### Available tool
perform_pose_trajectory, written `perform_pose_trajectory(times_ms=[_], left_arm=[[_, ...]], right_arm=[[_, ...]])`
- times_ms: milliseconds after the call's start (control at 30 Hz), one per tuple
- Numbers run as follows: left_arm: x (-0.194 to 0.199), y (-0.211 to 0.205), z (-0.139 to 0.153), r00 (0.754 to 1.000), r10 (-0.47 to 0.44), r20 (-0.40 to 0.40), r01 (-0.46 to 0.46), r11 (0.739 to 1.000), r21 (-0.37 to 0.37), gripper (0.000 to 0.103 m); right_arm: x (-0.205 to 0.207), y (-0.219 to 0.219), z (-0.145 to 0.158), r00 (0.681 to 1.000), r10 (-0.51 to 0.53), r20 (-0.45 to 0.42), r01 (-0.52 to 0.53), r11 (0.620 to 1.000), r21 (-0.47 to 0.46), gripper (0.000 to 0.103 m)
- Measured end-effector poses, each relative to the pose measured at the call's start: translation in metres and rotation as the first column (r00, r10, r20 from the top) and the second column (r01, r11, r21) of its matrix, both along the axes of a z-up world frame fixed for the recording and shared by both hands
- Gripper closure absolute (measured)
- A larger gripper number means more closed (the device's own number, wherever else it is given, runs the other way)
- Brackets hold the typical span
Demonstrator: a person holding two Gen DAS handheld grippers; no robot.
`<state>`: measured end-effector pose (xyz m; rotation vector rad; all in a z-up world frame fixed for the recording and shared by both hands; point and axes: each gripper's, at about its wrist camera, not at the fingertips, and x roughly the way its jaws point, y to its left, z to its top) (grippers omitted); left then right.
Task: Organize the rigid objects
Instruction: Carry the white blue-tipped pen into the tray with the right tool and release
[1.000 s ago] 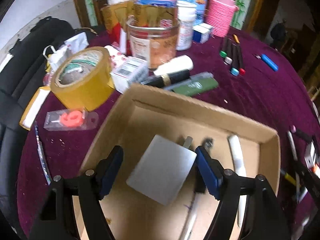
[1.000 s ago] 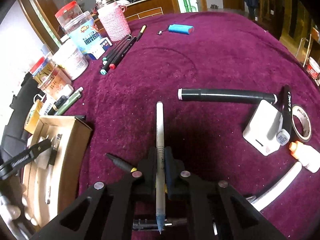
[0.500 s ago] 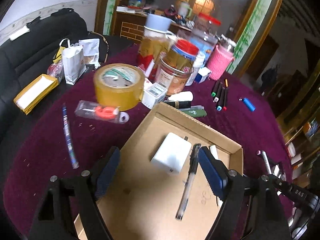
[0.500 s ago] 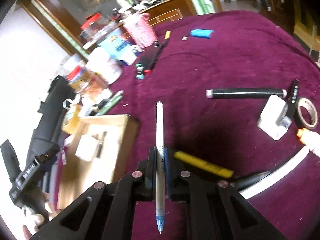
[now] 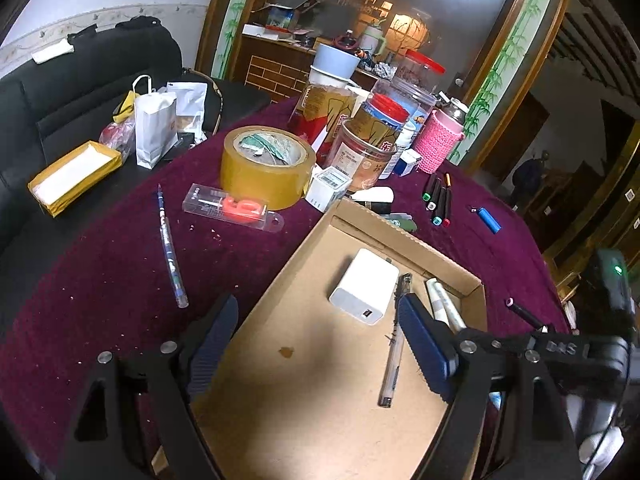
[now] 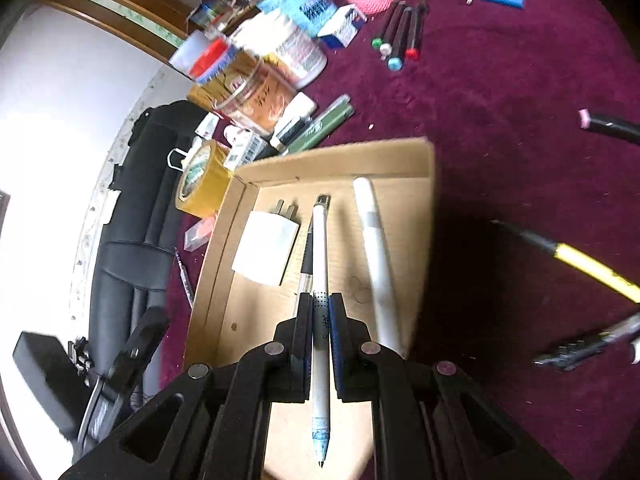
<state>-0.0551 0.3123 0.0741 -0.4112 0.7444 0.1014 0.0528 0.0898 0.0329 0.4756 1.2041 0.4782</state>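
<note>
Box (image 5: pixel 362 224) holding charger (image 5: pixel 364 286), 2 pens, right claw (image 6: pixel 320 316) clamped on white pen (image 6: pixel 320 248) (left claw (image 5: pixel 316 344) apart)

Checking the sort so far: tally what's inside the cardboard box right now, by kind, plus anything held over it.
In the cardboard box:
White charger: 1
Clear pen: 1
White marker: 1
Held by the right gripper over the box:
White pen: 1
Total: 4

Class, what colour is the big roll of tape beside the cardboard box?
Yellowish-tan; the roll of tape shows best in the left wrist view.
</note>
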Motion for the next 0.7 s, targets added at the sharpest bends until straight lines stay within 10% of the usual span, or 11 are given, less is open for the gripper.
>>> perform_pose_trajectory(times_ms=[333,700], left_arm=[[0.024,0.003,-0.006,1.0,0.023,0.012,-0.024,0.999,0.022,0.018],[0.042,-0.006,-0.034,0.986,0.038,-0.162,-0.035,0.999,0.02,0.018]], right_arm=[[0.018,0.014,-0.011,0.998,-0.044,0.038,0.049,0.992,-0.114,0.094],[0.018,0.017,-0.01,0.997,-0.043,0.071,0.054,0.986,-0.158,0.093]])
